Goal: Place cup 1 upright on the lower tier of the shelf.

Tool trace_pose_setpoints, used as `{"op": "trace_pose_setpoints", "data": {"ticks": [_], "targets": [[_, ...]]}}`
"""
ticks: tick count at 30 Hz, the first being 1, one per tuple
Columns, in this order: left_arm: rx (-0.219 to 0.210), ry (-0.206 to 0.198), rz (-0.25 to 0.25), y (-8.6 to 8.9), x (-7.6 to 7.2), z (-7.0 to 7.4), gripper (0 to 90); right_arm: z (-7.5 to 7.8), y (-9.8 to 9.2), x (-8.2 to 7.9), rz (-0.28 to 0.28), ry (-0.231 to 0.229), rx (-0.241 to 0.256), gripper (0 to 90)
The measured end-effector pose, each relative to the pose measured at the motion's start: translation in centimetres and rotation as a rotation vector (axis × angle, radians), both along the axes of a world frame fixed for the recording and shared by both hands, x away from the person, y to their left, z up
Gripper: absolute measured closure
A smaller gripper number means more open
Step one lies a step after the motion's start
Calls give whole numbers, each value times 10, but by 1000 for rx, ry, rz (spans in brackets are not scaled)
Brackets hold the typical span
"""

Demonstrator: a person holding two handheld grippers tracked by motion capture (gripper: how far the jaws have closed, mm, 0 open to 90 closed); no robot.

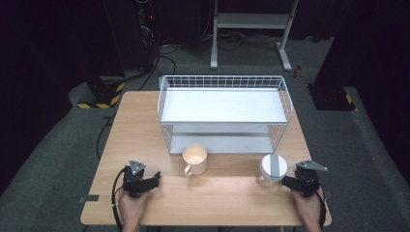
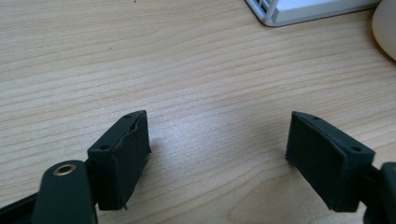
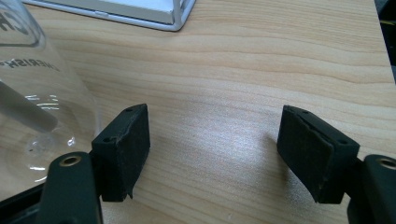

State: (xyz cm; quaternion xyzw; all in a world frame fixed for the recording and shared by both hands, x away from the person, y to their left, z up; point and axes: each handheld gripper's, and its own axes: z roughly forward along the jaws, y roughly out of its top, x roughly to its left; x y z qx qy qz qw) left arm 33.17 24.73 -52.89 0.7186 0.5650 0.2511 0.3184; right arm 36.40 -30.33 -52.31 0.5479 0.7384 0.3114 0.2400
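Observation:
A cream mug (image 1: 195,159) stands on the wooden table (image 1: 145,125) in front of a white wire rack (image 1: 225,108). Right of the mug stands a clear glass jar (image 1: 272,170) with a grey strip across its top. My left gripper (image 1: 151,178) rests near the table's front left, open, with bare wood between its jaws; the left gripper view shows this gripper (image 2: 217,151) and the mug's edge (image 2: 385,28) at far right. My right gripper (image 1: 289,183) sits just right of the jar, open and holding nothing. The jar (image 3: 32,88) is close beside the left jaw of this gripper (image 3: 212,149).
The rack has two white shelves, and its base corner (image 2: 275,14) lies ahead of the left gripper, with another corner of the base (image 3: 173,16) ahead of the right one. The table's right edge (image 3: 380,42) is near. Cables and a metal stand are on the floor behind.

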Motion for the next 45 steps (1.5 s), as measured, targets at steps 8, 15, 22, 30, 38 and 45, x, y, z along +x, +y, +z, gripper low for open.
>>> {"op": "trace_pose_setpoints", "data": {"ticks": [8, 15, 22, 30, 38, 45], "targets": [[-2, 1, 0, 0, 0, 0, 221, 0, 0, 0, 0, 0, 0, 255], [-3, -1, 4, 0, 0, 0, 224, 0, -1, 0, 5, -3, -5, 255], [-2, -1, 5, 0, 0, 0, 226, 0, -1, 0, 6, -3, -5, 255], [-1, 0, 7, 0, 0, 0, 228, 0, -1, 0, -8, -1, 2, 228], [0, 0, 9, 0, 0, 0, 228, 5, -5, -15, -16, -42, 41, 184], [3, -1, 10, 0, 0, 0, 225, 16, -9, -33, -5, -75, 38, 181]]}}
